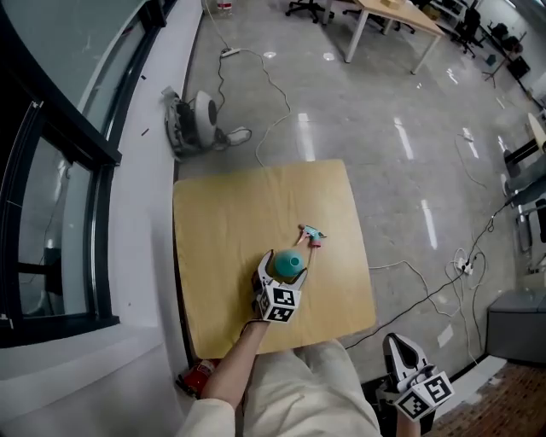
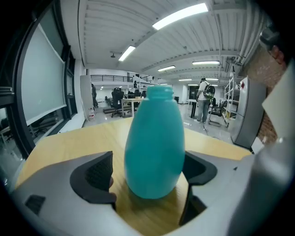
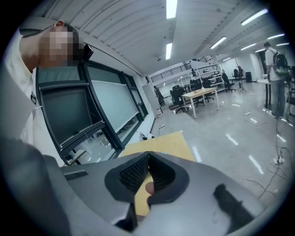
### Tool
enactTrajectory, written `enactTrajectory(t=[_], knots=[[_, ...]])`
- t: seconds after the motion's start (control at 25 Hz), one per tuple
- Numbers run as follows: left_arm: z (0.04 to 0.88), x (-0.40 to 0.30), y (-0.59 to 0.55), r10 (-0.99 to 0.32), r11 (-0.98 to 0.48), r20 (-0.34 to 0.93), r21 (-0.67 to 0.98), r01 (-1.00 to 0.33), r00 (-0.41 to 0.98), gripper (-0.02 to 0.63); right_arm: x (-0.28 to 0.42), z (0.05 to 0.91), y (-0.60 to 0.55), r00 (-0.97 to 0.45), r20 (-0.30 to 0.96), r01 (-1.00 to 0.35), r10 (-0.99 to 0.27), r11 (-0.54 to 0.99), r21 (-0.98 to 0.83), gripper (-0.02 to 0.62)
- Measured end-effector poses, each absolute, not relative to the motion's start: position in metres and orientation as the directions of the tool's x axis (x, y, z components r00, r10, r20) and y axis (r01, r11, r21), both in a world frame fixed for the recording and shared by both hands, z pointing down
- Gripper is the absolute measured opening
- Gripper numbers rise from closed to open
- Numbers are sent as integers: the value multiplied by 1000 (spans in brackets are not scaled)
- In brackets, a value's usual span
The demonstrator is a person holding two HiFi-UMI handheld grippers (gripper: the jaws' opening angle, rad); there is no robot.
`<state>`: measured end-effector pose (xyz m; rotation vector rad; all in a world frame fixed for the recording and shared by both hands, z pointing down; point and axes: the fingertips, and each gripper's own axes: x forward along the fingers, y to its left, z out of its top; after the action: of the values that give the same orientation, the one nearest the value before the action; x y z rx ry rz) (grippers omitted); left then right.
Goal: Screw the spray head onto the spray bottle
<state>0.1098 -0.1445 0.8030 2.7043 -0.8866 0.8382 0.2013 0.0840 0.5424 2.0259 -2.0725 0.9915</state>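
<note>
A teal, egg-shaped spray bottle [image 1: 288, 261] [image 2: 154, 147] stands upright and capless on the square wooden table [image 1: 230, 222]. My left gripper [image 1: 286, 266] [image 2: 150, 177] is open, and the bottle stands between its jaws. The left pad [image 2: 99, 173] is clearly off the bottle, while the right pad [image 2: 197, 168] sits close beside it. The teal spray head [image 1: 312, 232] lies on its side on the table, just beyond the bottle to the right. My right gripper [image 1: 397, 345] [image 3: 147, 177] is shut on nothing and hangs off the table's near right corner, beside the person's leg.
A window wall runs along the left. On the floor beyond the table are a round white device [image 1: 200, 119] and trailing cables [image 1: 273, 94]. A grey box [image 1: 516, 324] stands at the right, and desks [image 1: 392, 21] stand far back.
</note>
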Motion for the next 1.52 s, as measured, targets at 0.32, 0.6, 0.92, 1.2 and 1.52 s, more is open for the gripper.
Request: enactTrajectory(t=[0.32, 0.6, 0.92, 1.2, 1.52], knots=[[800, 109, -148, -500, -802, 595, -46, -595, 629, 405, 213, 571, 60, -155, 508, -903, -847, -87, -420, 3], [734, 81, -120, -512, -805, 582, -70, -589, 631, 405, 219, 642, -37, -314, 612, -831, -726, -102, -547, 3], [660, 39, -87, -514, -785, 552, 5, -619, 656, 405, 216, 773, -144, -492, 768, -702, -410, -335, -628, 170], [639, 23, -79, -545, -750, 525, 45, -660, 654, 405, 212, 821, -167, -412, 889, -725, -199, -520, -452, 210], [637, 15, -79, -547, -753, 533, 24, -658, 646, 405, 189, 838, -170, -401, 913, -756, -77, -534, -378, 210]])
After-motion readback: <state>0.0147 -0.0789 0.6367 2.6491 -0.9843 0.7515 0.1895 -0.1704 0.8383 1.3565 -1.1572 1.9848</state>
